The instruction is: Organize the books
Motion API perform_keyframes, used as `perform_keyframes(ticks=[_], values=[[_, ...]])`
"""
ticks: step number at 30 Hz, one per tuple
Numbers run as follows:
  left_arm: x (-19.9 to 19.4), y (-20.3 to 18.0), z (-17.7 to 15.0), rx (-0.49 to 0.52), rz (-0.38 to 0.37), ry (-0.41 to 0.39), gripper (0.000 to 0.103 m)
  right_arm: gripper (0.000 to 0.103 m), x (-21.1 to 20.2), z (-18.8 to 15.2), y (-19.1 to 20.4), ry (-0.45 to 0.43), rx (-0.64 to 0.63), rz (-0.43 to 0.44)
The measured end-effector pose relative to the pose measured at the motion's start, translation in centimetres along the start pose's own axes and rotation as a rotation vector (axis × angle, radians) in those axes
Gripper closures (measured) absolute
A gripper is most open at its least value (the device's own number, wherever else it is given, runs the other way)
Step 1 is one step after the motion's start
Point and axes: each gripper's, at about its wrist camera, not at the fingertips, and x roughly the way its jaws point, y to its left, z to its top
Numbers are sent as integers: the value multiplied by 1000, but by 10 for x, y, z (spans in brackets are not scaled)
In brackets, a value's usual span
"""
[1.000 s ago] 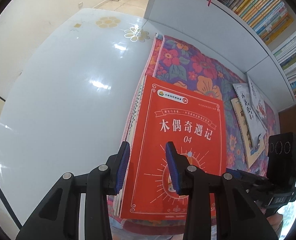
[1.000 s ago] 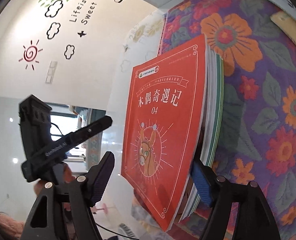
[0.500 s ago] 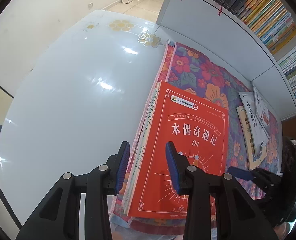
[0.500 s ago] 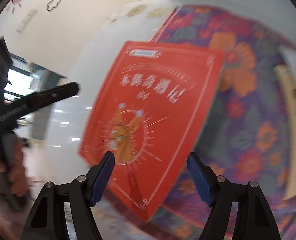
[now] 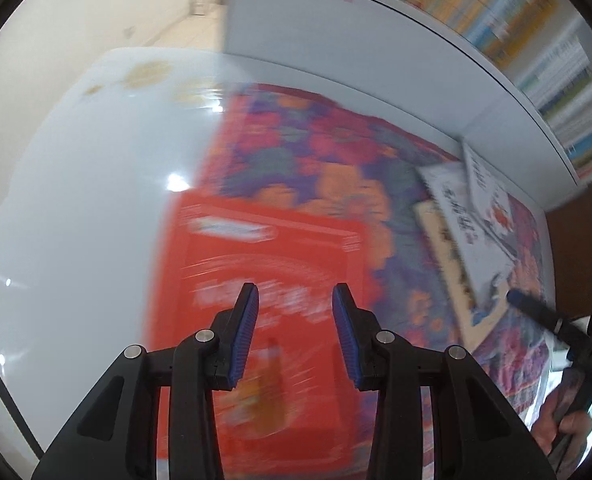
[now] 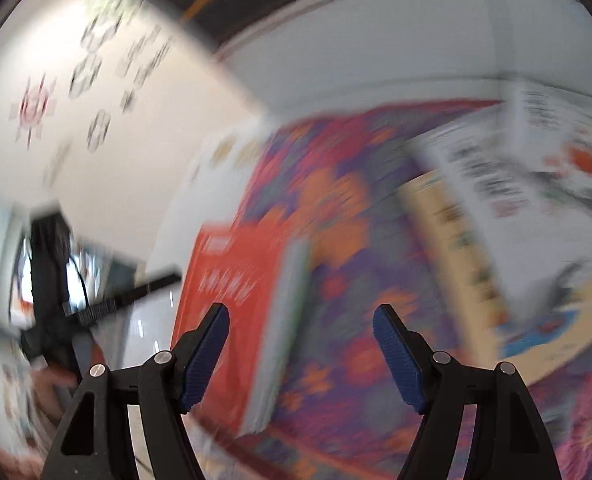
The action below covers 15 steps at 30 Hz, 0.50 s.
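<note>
Left wrist view: heavy motion blur is seen across the whole picture; only broad shapes can be read.
Left gripper: the black claw with blue ribbed pads is held with a narrow gap between its jaws; nothing is gripped, and the pads stand clear above the book below.
Red book: a flat red-covered book with pale lettering is seen lying on the flowered cloth, directly under the left gripper; its title cannot be read through the blur.
Stack under the red book: pale page edges of further books are seen beneath the red cover in the right wrist view.
Flowered cloth: a purple mat with orange and red blossoms is spread over the table, up against the shelf base.
White glossy table: it is seen left of the cloth, with ceiling lights reflected in it.
Loose picture books: several thin pale-covered books are seen overlapping at the far right of the cloth, well apart from the red book.
Bookshelf: a white shelf unit filled with upright colourful spines is seen behind the cloth.
Right gripper: its jaws are held wide apart and nothing is grasped; the edge of the red stack and bare cloth are seen between them.
Person's hand: it is seen at the right edge, wrapped around the handle of the right gripper.
</note>
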Motion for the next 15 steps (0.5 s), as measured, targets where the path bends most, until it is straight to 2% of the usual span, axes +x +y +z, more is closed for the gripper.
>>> perform_keyframes(ticks=[2,6,10,11,15], values=[[18,-35,13,34,-42,-2,67,29,-24,15,-48,-92,92,-33],[65,-107,41,92,-128,-8,67,29,-54,42,-123,-199,197,-105],[110,-168,53,133,-196,-17,67,30,-54,61,-181,-237,253,-147],[128,-183,58,136,-206,-9,67,34,-52,66,-193,-237,264,-144],[167,-209,74,122,-187,-22,67,40,-31,79,-227,-212,271,-173]])
